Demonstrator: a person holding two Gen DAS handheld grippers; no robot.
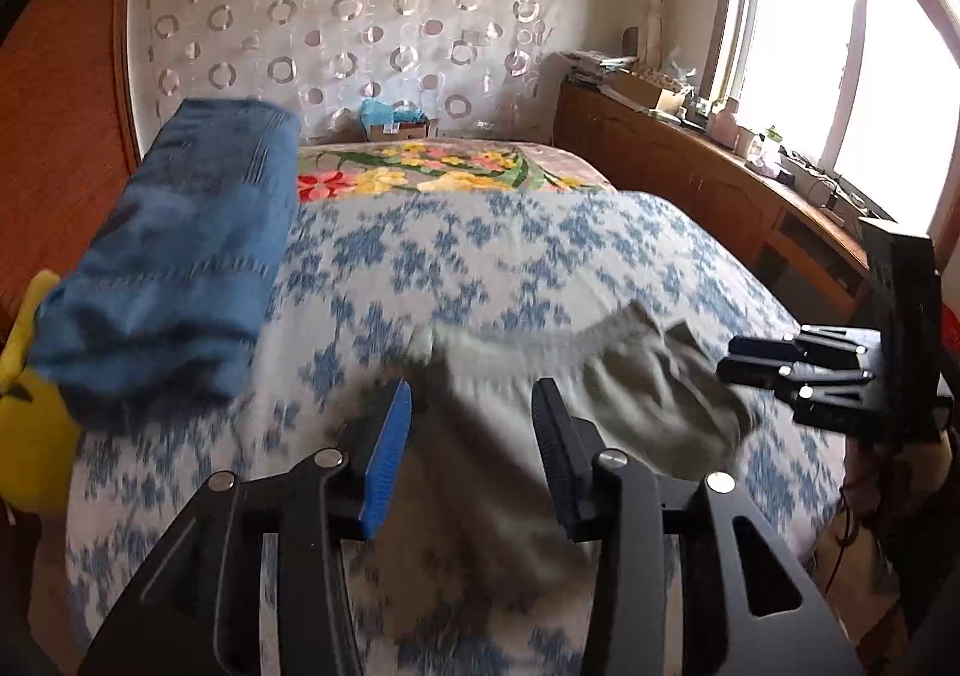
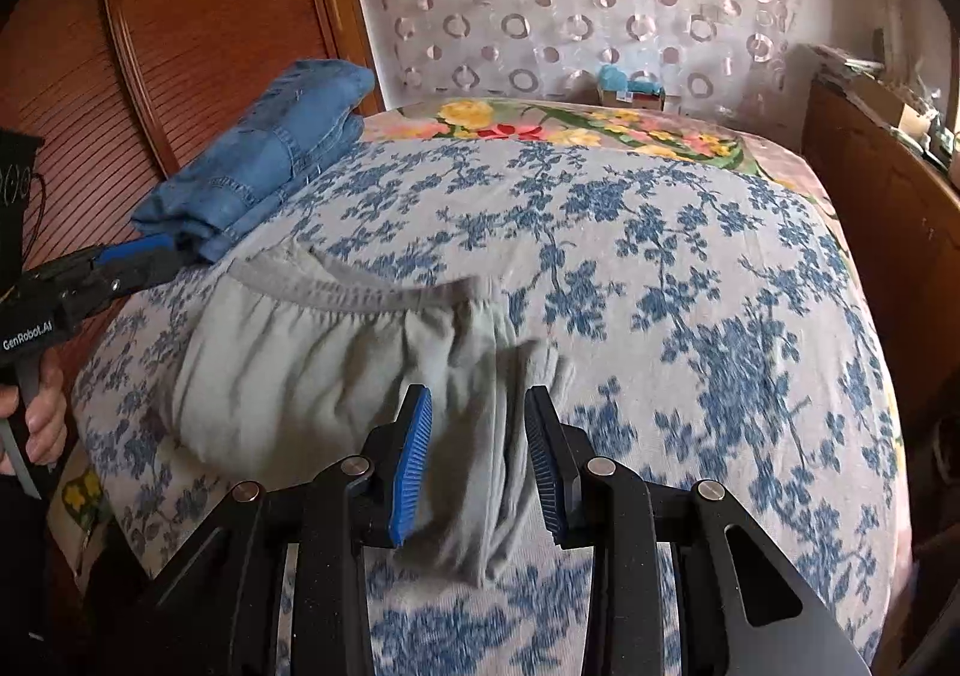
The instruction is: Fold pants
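Grey pants (image 2: 312,370) lie bunched on the flowered bedspread (image 2: 690,268), with the elastic waistband (image 2: 336,289) towards the far side. My right gripper (image 2: 478,460) hovers low over their right edge. Its jaws stand apart, a fold of grey cloth lies between them, and the pads do not press on it. My left gripper (image 1: 471,454) is open over the same pants (image 1: 648,406), with nothing pinched. From the right wrist view, the left gripper (image 2: 150,256) reaches in beside the waistband, close to the jeans. The right gripper (image 1: 780,370) shows at the right edge of the left wrist view.
Folded blue jeans (image 1: 180,256) sit at the bed's left side by a wooden panel (image 2: 180,45). A yellow object (image 1: 36,424) lies at the near left. A wooden cabinet (image 1: 690,165) with clutter runs under the window on the right. A hand (image 2: 42,412) holds the left gripper's handle.
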